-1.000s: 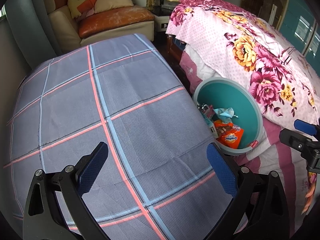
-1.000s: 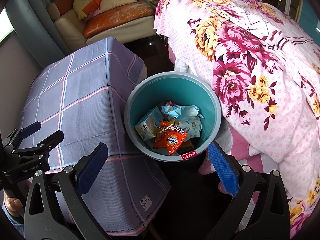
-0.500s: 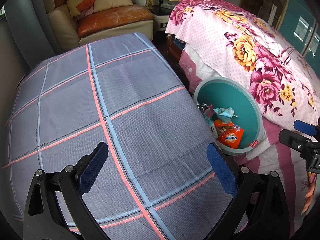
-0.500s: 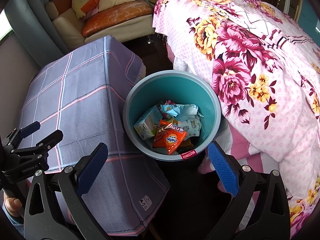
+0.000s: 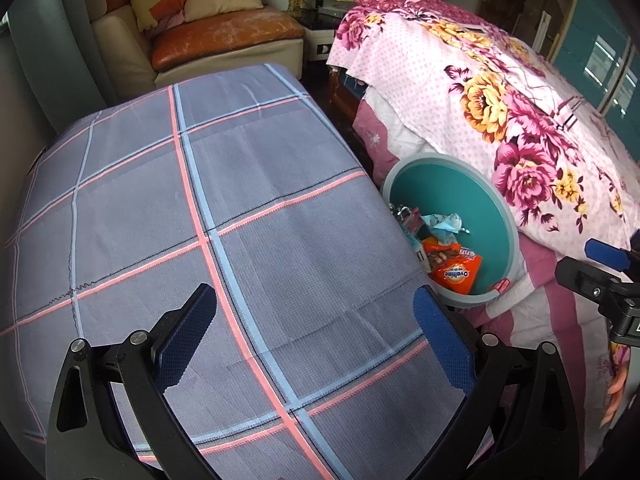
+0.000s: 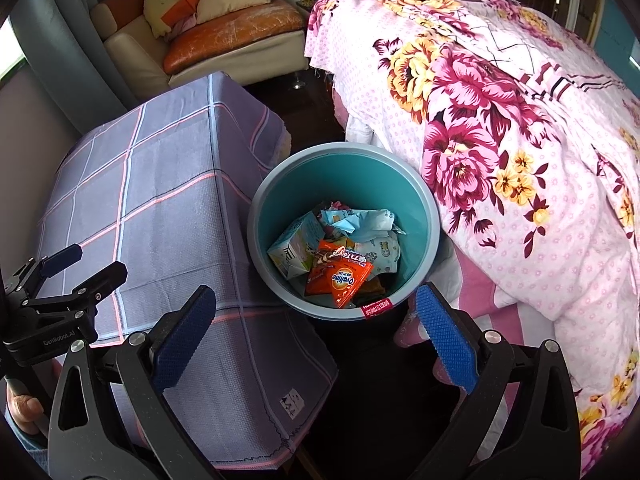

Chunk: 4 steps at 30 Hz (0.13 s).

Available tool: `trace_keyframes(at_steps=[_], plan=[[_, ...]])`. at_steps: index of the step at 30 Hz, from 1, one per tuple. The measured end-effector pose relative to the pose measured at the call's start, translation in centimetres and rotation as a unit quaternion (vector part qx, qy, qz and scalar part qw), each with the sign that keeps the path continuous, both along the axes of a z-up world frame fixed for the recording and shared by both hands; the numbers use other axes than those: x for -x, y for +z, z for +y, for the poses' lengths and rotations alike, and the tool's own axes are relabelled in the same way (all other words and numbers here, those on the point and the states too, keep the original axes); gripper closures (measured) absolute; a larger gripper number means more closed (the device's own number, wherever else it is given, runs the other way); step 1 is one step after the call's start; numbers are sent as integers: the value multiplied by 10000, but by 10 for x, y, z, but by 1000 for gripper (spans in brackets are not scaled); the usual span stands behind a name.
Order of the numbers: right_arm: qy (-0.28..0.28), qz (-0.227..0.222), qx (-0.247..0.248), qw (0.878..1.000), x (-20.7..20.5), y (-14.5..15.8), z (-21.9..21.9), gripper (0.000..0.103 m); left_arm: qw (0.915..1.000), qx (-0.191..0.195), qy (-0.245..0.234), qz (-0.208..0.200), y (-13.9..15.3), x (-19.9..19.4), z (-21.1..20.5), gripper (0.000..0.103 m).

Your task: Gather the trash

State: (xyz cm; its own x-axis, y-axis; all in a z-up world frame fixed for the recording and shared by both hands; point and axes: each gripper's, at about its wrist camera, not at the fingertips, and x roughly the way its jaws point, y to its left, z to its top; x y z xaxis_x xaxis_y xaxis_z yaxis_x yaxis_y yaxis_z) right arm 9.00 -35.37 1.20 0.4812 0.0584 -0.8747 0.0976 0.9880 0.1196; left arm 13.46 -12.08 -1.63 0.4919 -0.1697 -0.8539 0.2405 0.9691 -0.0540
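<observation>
Apparently the collecting is done: both the left gripper (image 5: 314,330) and right gripper (image 6: 316,330) hang wide open and empty, held back from the teal bin (image 6: 430,204), which stands on the floor between table and bed, at two o'clock from the left one. Crumpled wrappers (image 6: 340,280), orange and pale blue, lie heaped inside it

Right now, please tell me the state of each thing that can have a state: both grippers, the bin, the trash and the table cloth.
left gripper: open, holds nothing, above the cloth.
right gripper: open, holds nothing, near the bin.
trash bin: upright, no lid, partly filled.
orange Ovaltine packet: inside the bin, on top of the pile.
blue wrapper: crumpled, inside the bin.
checked cloth: spread flat over the table, no trash on the part in view.
</observation>
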Motion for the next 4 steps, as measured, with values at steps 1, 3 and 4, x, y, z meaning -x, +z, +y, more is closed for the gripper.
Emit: trace_keyframes(at_steps=[1,3,4], plan=[[-1,-1,8,10000,0,1,1,7,10000,0,10,11,0,1,0,4],[-2,-12,24,10000,0,3,2,7,10000,-3,27,10,1,2,1,4],[-3,-19,29,10000,1,3,2,7,10000,0,34,10,1,2,2,4]])
